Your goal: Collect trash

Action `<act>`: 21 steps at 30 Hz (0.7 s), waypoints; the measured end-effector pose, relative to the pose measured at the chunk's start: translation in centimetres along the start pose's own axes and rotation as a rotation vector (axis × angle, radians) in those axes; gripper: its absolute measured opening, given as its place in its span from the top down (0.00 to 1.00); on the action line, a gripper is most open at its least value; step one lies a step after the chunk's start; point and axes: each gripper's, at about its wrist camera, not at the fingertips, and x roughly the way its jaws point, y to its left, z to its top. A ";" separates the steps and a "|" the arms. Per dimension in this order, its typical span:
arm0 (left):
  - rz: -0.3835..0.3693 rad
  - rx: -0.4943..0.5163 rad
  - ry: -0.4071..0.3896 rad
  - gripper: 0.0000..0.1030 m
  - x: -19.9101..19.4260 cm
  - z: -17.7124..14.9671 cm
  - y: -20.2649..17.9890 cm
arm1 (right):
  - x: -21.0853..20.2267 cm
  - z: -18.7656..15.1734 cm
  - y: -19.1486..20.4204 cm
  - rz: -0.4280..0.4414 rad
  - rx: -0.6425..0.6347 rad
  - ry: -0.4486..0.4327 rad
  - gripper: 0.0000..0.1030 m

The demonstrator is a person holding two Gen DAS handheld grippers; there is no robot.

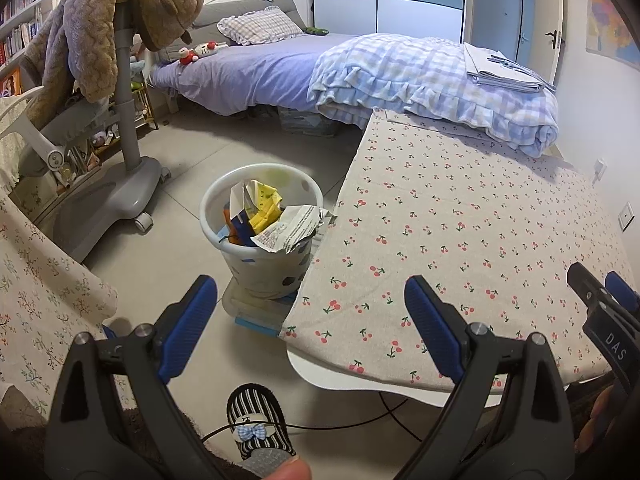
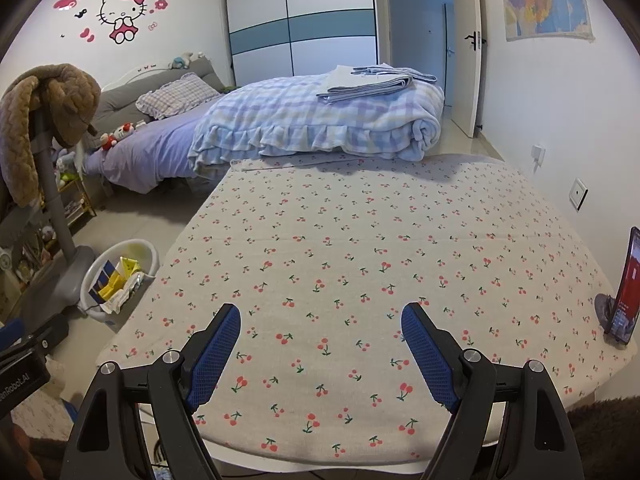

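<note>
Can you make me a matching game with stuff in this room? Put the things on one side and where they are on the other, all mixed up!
Things:
1. bin
2. phone
3. folded sheets
4. brown blanket

Places:
A. on top of the checked quilt
B. draped over the grey stand
C. on the floor beside the table
D. standing at the table's right edge

Pairs: 1-C, 2-D, 3-A, 4-B
</note>
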 end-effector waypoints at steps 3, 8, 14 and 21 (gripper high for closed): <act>0.002 0.003 -0.001 0.08 0.1 0.0 -0.1 | -0.2 0.1 0.0 0.002 0.001 -0.006 0.18; 0.004 0.003 -0.002 0.08 0.1 0.0 -0.2 | -0.3 0.1 0.1 0.005 0.000 -0.009 0.18; 0.002 0.003 0.000 0.08 0.1 -0.1 -0.2 | -0.4 0.1 0.1 0.004 0.002 -0.009 0.18; 0.003 0.002 -0.001 0.08 0.1 -0.1 -0.2 | -0.3 0.1 0.1 0.005 0.001 -0.008 0.18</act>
